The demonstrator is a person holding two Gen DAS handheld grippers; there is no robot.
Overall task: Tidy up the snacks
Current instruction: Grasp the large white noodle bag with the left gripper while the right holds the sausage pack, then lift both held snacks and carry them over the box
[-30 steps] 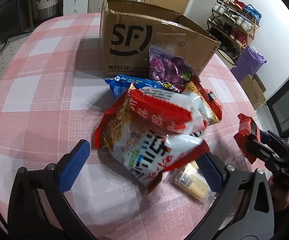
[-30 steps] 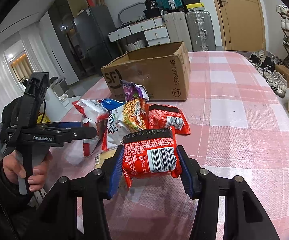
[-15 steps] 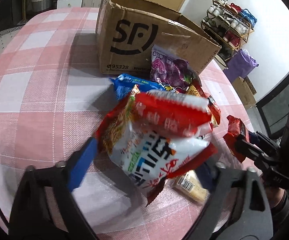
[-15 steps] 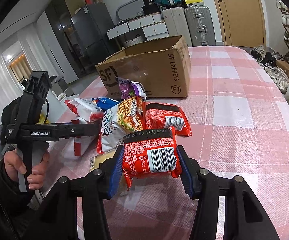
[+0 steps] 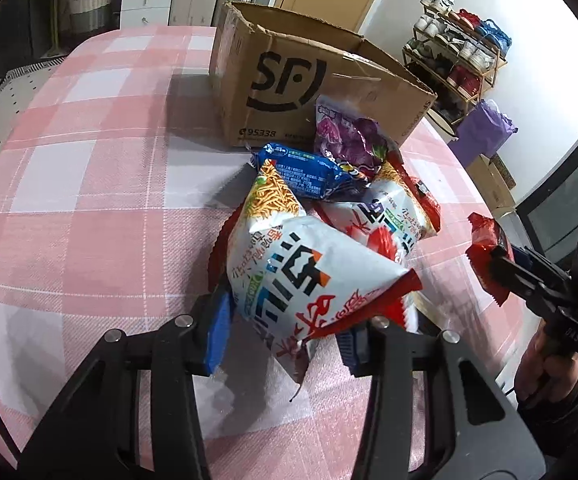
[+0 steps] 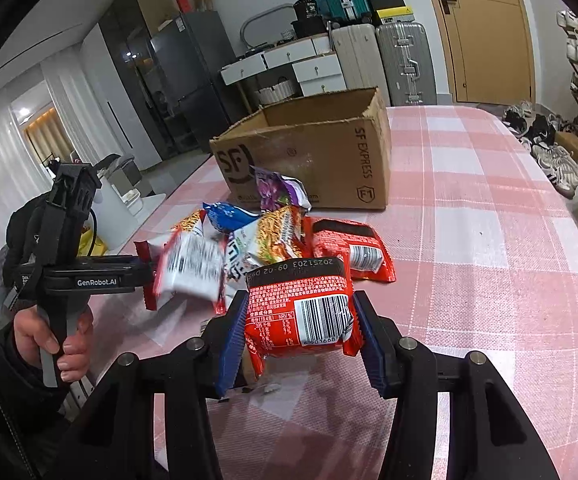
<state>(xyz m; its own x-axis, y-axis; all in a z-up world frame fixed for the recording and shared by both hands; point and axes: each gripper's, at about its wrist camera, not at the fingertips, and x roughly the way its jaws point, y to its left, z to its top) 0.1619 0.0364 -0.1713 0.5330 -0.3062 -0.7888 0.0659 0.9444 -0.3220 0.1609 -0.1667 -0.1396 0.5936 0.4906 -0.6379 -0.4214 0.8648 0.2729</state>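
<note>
The left hand-held gripper [image 5: 285, 328] is closing on a white noodle packet [image 5: 309, 276], while the red packet [image 6: 301, 308] is kept clenched in the right hand-held gripper [image 6: 301, 336], for loading into the cardboard box [image 5: 289, 84] at 12 o'clock.

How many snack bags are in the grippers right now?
2. A red packet is clamped in the right gripper. A white bag sits between the fingers of the left gripper, which are closing on it.
</note>
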